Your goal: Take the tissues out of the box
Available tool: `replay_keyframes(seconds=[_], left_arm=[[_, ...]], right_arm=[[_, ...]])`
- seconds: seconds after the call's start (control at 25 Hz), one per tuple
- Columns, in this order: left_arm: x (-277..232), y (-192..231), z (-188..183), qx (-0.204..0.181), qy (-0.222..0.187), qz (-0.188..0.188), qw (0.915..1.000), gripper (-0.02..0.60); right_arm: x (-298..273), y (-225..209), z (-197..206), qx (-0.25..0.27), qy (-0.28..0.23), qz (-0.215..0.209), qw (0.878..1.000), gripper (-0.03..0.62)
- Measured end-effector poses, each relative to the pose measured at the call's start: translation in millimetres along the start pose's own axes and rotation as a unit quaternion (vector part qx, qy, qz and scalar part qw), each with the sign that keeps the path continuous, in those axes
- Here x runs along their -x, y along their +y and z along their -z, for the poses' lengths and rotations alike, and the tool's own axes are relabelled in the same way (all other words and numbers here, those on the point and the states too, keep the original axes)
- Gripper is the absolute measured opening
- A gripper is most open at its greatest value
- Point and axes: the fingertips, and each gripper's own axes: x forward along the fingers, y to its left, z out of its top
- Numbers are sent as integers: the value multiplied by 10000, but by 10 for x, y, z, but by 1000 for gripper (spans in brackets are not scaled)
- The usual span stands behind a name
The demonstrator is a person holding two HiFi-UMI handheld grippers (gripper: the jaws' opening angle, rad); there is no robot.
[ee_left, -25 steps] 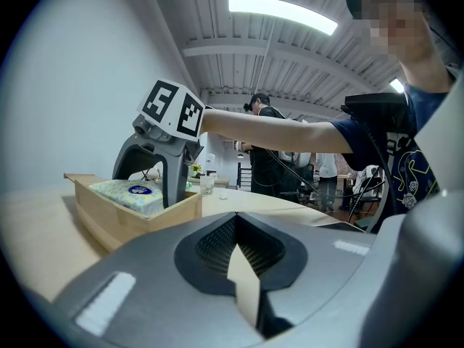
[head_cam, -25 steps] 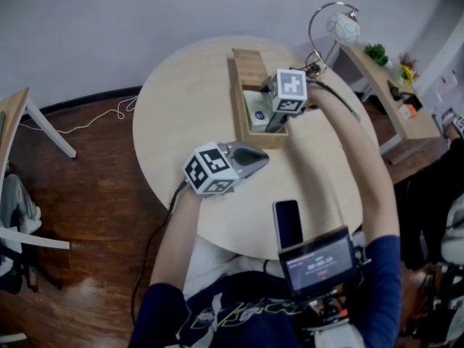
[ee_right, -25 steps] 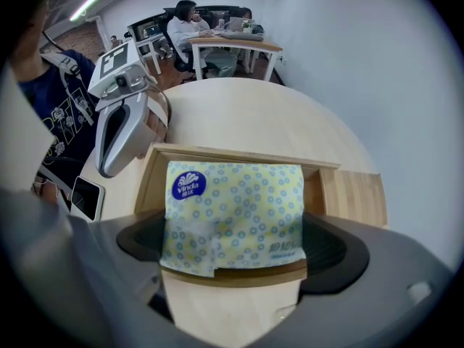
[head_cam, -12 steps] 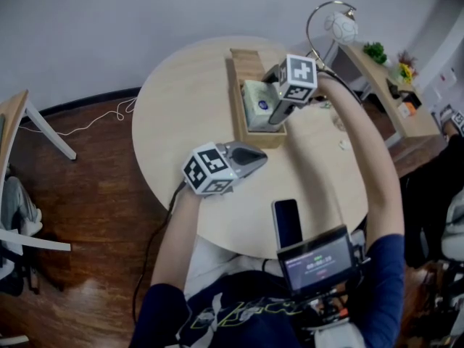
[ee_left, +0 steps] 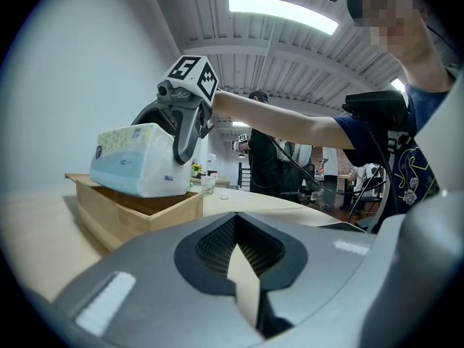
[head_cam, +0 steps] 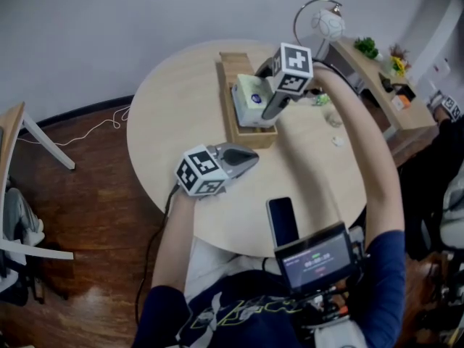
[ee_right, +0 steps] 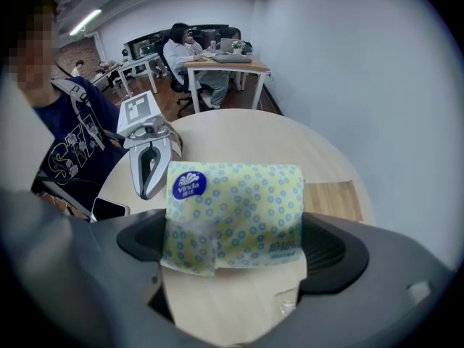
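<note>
The tissues point(ee_right: 232, 212) are one soft pack in clear plastic film. The film is pale yellow with small blue-green rings, it has a round blue logo in one corner, and one side is light blue. Your right gripper point(head_cam: 267, 111) pinches this pack across its middle, one jaw on each side.

The pack hangs a little tilted over the near half of the wooden box point(head_cam: 235, 133), with its lower edge close to the rim. I cannot tell if it touches the rim. The box is long, narrow and open on top, and it stands on the round table point(head_cam: 174, 107). Its far end shows only bare wood inside.

Your left gripper point(head_cam: 252, 156) lies on the table just beside the box's near end, with its jaws pressed together and nothing between them. A dark phone point(head_cam: 281, 221) lies nearer to you.
</note>
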Motion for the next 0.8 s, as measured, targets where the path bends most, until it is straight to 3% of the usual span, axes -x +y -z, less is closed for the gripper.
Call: replay_keyframes(seconds=[0.48, 0.8], left_arm=[[-1, 14, -4, -15, -8, -22, 10000, 5], [-13, 27, -9, -8, -10, -59, 10000, 5]], right_arm=[[358, 30, 179, -28, 401, 289, 9988, 549], [435, 197, 464, -198, 572, 129, 9981, 549]])
